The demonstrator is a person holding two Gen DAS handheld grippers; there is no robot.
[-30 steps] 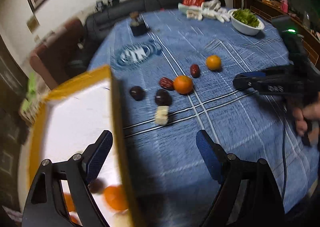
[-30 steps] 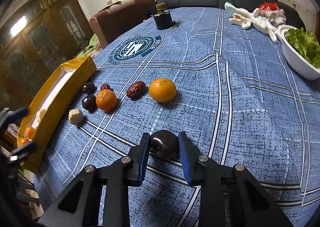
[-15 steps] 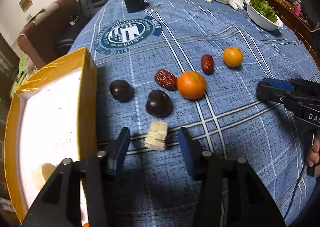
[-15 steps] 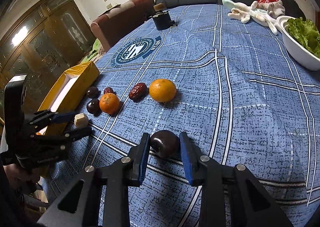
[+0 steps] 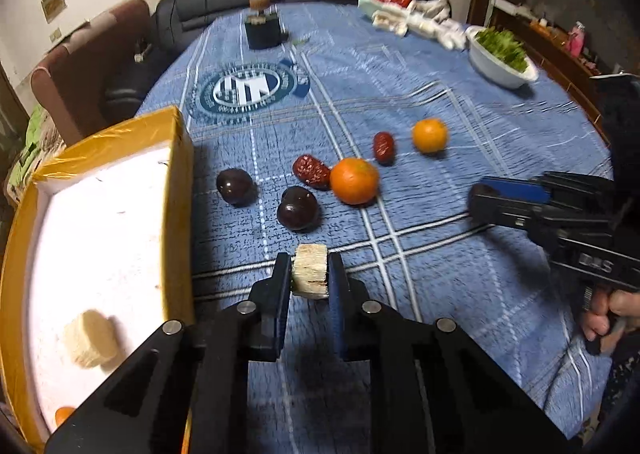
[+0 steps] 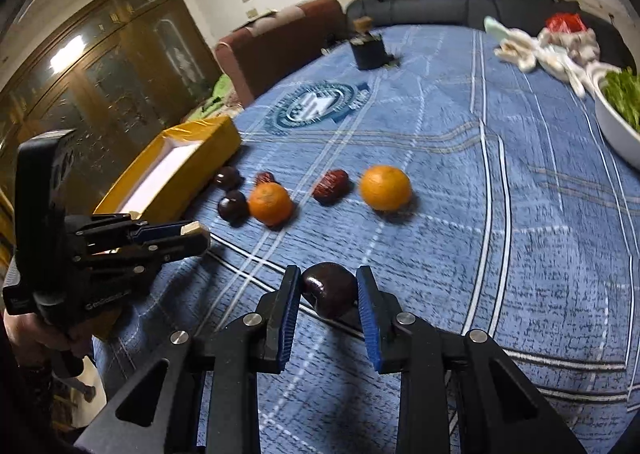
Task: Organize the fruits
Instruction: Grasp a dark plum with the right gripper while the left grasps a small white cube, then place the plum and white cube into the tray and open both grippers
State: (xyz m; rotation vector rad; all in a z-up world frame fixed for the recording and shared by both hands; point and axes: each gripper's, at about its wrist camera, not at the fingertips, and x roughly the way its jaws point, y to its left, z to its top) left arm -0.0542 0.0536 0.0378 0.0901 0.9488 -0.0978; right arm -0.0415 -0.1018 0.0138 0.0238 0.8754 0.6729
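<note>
With a pale chunk and something orange already in the yellow box (image 5: 176,182), the left tongs (image 5: 309,274) clench another pale fruit chunk (image 5: 309,269) beside it, the right tongs (image 6: 328,292) grip a dark plum (image 6: 330,288), while two oranges, two dates and two plums wait on the surface (image 5: 440,102).

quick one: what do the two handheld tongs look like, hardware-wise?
Both are matte black. The left tongs and right tongs have two flat fingers faced with blue pads, silver pivot bolts and open triangular linkages. White lettering marks each body, too blurred to read. A bare hand grips the right handle.
</note>
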